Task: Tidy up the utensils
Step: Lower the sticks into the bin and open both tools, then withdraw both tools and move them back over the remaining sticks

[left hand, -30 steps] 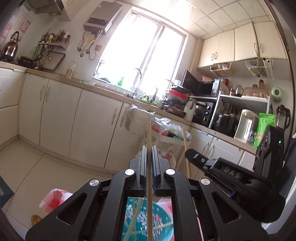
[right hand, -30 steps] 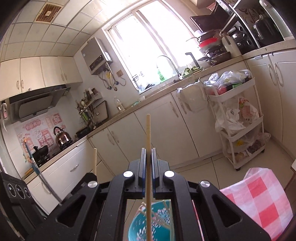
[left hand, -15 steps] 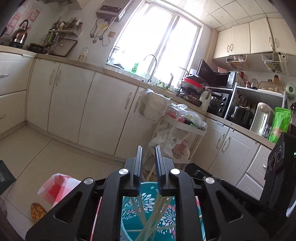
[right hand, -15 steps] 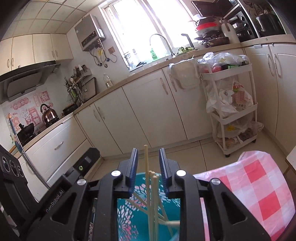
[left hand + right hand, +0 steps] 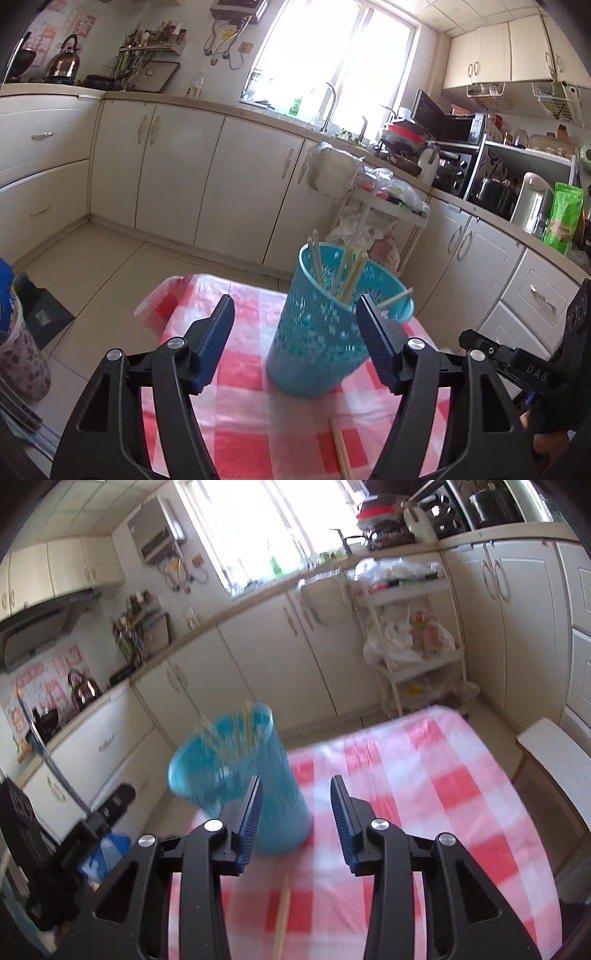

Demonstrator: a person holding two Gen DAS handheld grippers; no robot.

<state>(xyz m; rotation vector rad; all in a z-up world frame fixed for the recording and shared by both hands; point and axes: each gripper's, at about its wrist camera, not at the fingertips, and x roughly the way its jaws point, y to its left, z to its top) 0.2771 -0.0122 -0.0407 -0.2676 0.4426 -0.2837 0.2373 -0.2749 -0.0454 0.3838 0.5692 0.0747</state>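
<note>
The chopsticks (image 5: 341, 448) run off the bottom edge; the right-wrist view of the holder (image 5: 236, 775) is blurred.

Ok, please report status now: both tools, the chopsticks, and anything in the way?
Left tool and right tool opening, nothing between them. Chopsticks stand in teal cup. Loose chopsticks lie on checked tablecloth. Nothing in the way.

Home kitchen: cream base cabinets (image 5: 177, 173) under a counter, sink faucet (image 5: 328, 107) at 12 o'clock below a bright window (image 5: 332, 51), kettle (image 5: 66, 59) at 10 o'clock, toaster oven (image 5: 450, 170) at 2 o'clock, wall cupboards (image 5: 509, 51) at 1 o'clock.
</note>
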